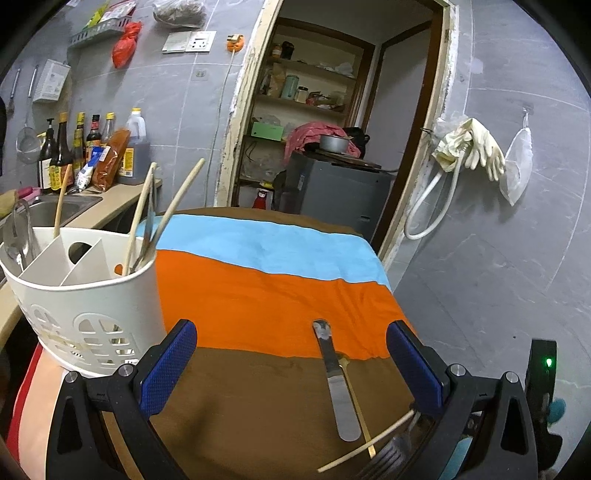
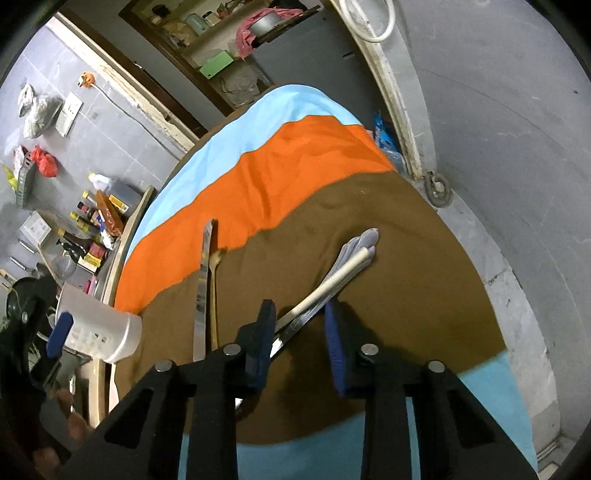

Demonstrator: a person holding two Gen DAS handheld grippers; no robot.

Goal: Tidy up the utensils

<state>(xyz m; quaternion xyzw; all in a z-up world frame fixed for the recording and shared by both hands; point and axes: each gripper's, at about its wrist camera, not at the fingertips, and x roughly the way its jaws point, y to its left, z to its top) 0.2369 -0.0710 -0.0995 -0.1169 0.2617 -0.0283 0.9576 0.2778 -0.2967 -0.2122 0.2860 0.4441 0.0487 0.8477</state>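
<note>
Utensils [image 2: 332, 273], a chopstick atop steel handles, lie bundled on the brown cloth surface [image 2: 424, 258], long axis toward one o'clock, between the narrowed right claw [image 2: 300, 332]'s pads, apparently not yet pinched; left claw [image 1: 291, 365] gapes wide, farther.

This is a home kitchen, small and well used. Grey tiled walls [image 1: 517, 258] close it in, and at the far left a steel sink [image 1: 55, 210] sits in a pale counter crowded with sauce bottles [image 1: 74, 144] and a big oil jug [image 1: 135, 147]. A strainer [image 1: 27, 144] hangs on the wall above, beside a wire shelf [image 1: 98, 31] of packets and a red bag [image 1: 126, 46]. Through the far doorway stand pantry shelves [image 1: 306, 96] with jars (and a metal pot [image 1: 334, 143] on a grey cabinet). Rubber gloves [image 1: 476, 146] hang at right. Nearer, a striped cloth [image 1: 258, 288] covers a table bearing a white cutlery caddy [image 1: 88, 295].
</note>
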